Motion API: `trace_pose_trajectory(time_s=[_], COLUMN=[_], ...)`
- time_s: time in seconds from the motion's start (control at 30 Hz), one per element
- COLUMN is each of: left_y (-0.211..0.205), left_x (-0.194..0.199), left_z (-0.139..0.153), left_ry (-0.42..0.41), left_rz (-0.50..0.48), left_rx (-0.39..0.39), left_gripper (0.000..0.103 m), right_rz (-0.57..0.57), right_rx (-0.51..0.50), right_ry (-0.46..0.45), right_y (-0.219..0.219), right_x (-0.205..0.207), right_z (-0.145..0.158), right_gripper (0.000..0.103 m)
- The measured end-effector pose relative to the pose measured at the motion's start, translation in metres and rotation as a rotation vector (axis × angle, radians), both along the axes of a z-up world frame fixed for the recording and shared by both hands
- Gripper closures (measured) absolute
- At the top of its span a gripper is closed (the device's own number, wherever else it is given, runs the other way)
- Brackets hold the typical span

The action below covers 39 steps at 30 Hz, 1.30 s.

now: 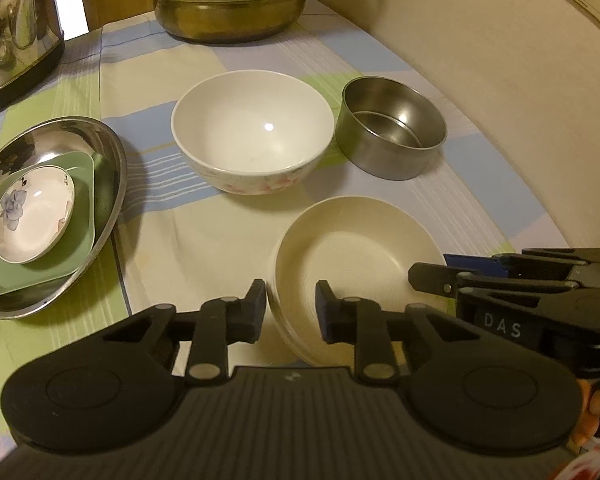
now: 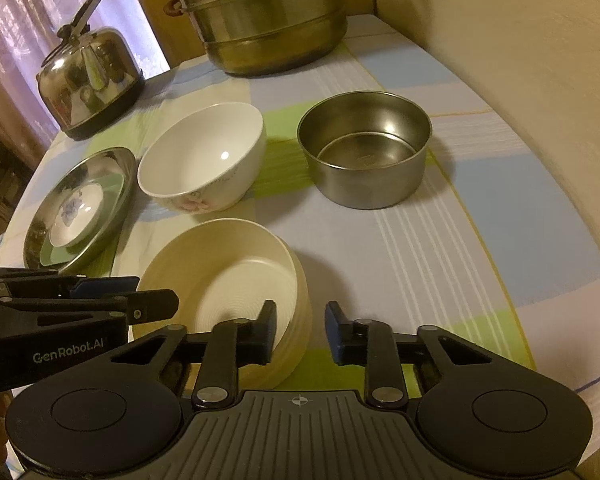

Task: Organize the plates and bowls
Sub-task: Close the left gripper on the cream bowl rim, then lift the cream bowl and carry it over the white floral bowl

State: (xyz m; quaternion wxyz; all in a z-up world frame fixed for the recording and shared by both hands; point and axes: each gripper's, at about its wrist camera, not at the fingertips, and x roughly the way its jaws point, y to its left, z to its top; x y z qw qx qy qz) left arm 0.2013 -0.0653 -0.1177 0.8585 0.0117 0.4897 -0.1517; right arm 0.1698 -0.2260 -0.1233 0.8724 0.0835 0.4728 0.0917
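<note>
A cream ribbed bowl (image 1: 356,256) (image 2: 236,276) sits on the table nearest me. My left gripper (image 1: 291,308) is open, its fingers straddling the bowl's left rim without closing. My right gripper (image 2: 301,330) is open, straddling the bowl's right rim. Beyond stand a white floral bowl (image 1: 252,128) (image 2: 202,156) and a steel bowl (image 1: 392,128) (image 2: 366,148). At the left a steel plate (image 1: 112,168) (image 2: 114,168) holds a green square plate (image 1: 82,236) (image 2: 118,184) with a small floral dish (image 1: 32,216) (image 2: 76,220) on top.
A large steel steamer pot (image 1: 228,0) (image 2: 268,20) stands at the back. A steel kettle (image 1: 16,28) (image 2: 90,80) stands at the back left. The wall (image 1: 500,80) runs along the right edge of the checked tablecloth (image 1: 188,240).
</note>
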Motion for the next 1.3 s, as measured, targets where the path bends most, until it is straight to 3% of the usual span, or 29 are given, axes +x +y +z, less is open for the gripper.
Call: trace_pose_trajectory(time_s=[0.37,1.3], left_y=[0.001,0.016], left_x=[0.001,-0.002], left_z=[0.000,0.070], left_ry=[-0.003,-0.156], left_rz=[-0.003,0.027], left_rx=[0.002,-0.060], left_gripper=[0.091,0.090], right_rz=[0.017,0.035], right_rx=[-0.020,-0.004], right_ry=[-0.004,-0.111], right_y=[0.004,0.004], right_x=[-0.001,0.009], right_z=[0.001,0.070], right_gripper=[0.088,0.092])
